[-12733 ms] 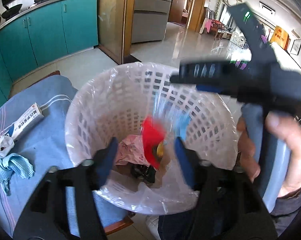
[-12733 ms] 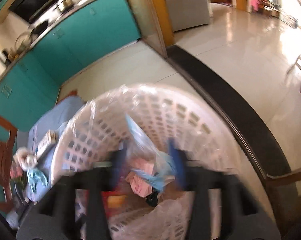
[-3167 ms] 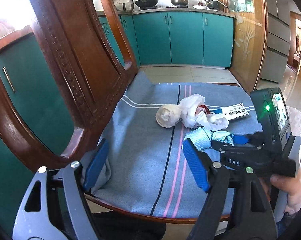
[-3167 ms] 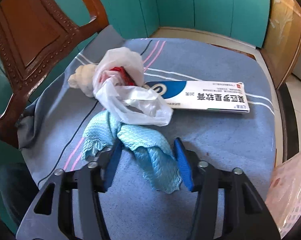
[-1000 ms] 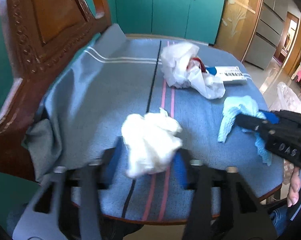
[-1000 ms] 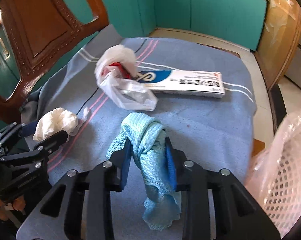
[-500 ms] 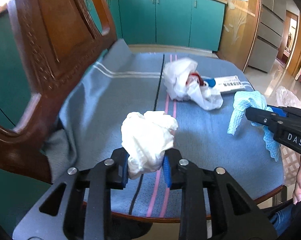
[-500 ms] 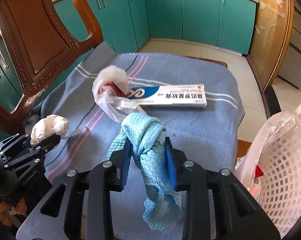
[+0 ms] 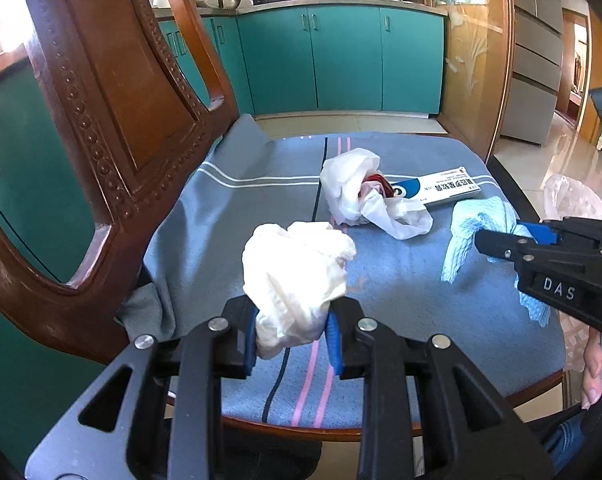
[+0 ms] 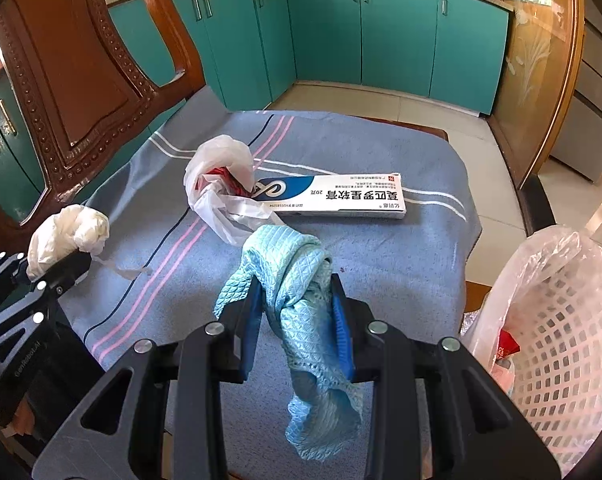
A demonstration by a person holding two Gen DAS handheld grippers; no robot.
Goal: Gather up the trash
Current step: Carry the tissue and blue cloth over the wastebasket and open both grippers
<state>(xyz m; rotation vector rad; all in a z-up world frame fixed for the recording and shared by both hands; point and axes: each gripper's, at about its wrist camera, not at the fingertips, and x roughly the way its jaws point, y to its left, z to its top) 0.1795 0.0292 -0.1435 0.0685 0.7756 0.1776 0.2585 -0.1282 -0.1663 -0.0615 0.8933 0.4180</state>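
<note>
A crumpled white wad [image 9: 297,276] of tissue or thin plastic sits pinched between the blue pads of the left gripper [image 9: 293,336], lifted clear of the blue striped cloth [image 9: 401,292] that covers the chair seat; the jaws have just been closing on it and now stand narrow, pressing it from both sides. Just beside it, the right gripper [image 10: 299,332] is clamped on a pale blue knitted rag [image 10: 297,300], which bunches above the pads and dangles below them. On the cloth beyond both lie a loose white plastic bag [image 10: 221,184] with something red inside and, touching it, a long white and blue carton [image 10: 333,196] printed with Chinese characters that I cannot make out reliably from here; it lies flat across the seat. The side of the right gripper, seen from the left one, carries the white letters "DAS" [image 9: 559,289], and faint lettering on the left gripper's body is too small to read. A white lattice basket [image 10: 561,332] lined with a clear bag stands at the right edge of the chair, with a bit of red packaging showing inside. The carved wooden chair back [image 9: 101,92] rises on the left, and teal kitchen cabinets [image 9: 341,56] line the far wall, with pots on the counter above.
</note>
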